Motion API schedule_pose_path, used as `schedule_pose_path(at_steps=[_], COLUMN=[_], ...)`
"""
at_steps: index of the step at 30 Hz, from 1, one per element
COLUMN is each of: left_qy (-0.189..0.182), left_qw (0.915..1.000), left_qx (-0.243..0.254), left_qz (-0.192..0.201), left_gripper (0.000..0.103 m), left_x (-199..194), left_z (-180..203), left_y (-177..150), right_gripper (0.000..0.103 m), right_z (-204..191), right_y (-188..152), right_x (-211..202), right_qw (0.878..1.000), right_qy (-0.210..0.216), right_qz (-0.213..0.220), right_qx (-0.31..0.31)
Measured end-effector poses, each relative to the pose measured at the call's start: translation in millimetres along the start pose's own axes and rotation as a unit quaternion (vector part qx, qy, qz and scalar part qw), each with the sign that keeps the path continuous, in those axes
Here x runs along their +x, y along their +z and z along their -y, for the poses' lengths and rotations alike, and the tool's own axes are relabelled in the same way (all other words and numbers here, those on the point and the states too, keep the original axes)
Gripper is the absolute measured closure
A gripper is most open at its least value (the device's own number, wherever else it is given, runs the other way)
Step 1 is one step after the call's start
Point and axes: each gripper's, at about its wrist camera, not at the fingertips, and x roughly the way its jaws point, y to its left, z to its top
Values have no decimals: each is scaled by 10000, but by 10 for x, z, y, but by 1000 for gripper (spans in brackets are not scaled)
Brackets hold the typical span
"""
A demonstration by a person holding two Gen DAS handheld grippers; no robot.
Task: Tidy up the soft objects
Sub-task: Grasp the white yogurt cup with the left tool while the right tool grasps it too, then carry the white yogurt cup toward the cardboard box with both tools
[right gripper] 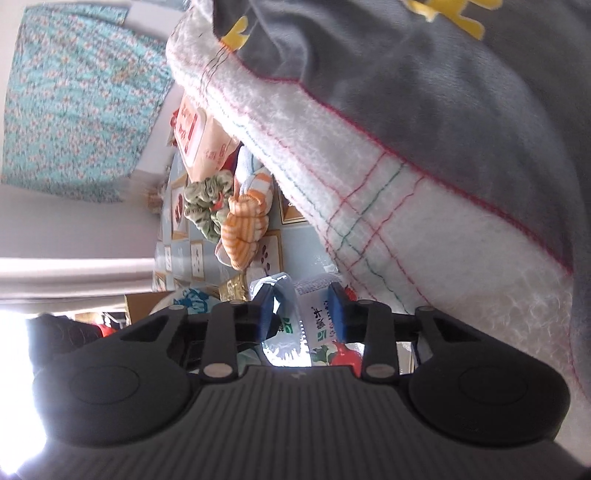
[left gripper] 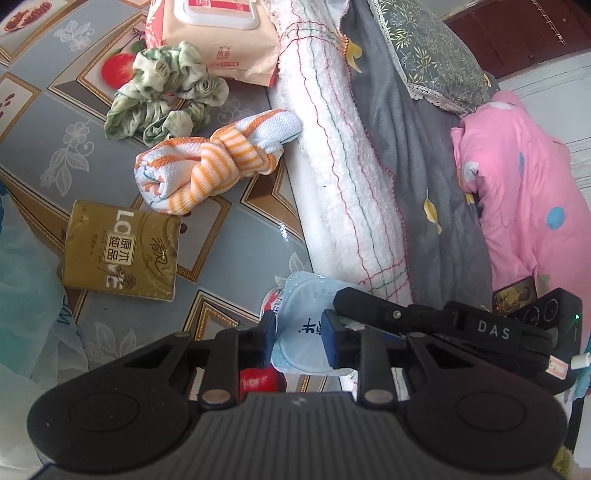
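Note:
A pale blue plastic tissue pack (left gripper: pixel 303 325) lies at the table's near edge, against a rolled white blanket (left gripper: pixel 340 166). My left gripper (left gripper: pixel 299 338) is shut on it, a blue pad pressing each side. In the right wrist view the same pack (right gripper: pixel 310 317) sits between the pads of my right gripper (right gripper: pixel 302 314), which is also shut on it. One of the right gripper's black fingers (left gripper: pixel 369 304) reaches in over the pack from the right. Farther back lie a knotted orange-striped towel (left gripper: pixel 207 166) and a crumpled green cloth (left gripper: pixel 166 92).
A gold tissue pack (left gripper: pixel 122 251) and a wet-wipes pack (left gripper: pixel 218 33) lie on the patterned tablecloth (left gripper: pixel 55 122). A grey blanket (left gripper: pixel 417 147), a green floral pillow (left gripper: pixel 432 51) and pink bedding (left gripper: pixel 524 184) are piled on the right. A thin plastic bag (left gripper: pixel 26 277) hangs at the left edge.

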Motion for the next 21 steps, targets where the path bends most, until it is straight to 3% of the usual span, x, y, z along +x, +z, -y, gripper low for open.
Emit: schedule_pose_path(at_steps=[6,21], left_qy=[47,-1], left_qw=[10000,9986], left_qx=[59,255], left_qz=[11,461], left_gripper=[83,85], left_x=[-28,-441], left_z=[60,66], left_y=[-37,-121], right_gripper=[81,82], right_z=[-57,-431], right_y=[5,-133], right_x=[-20,-180], right_qw=[9999,9983], right_qy=[37,65], right_qz=[96,293], right_qx=[-31,-490])
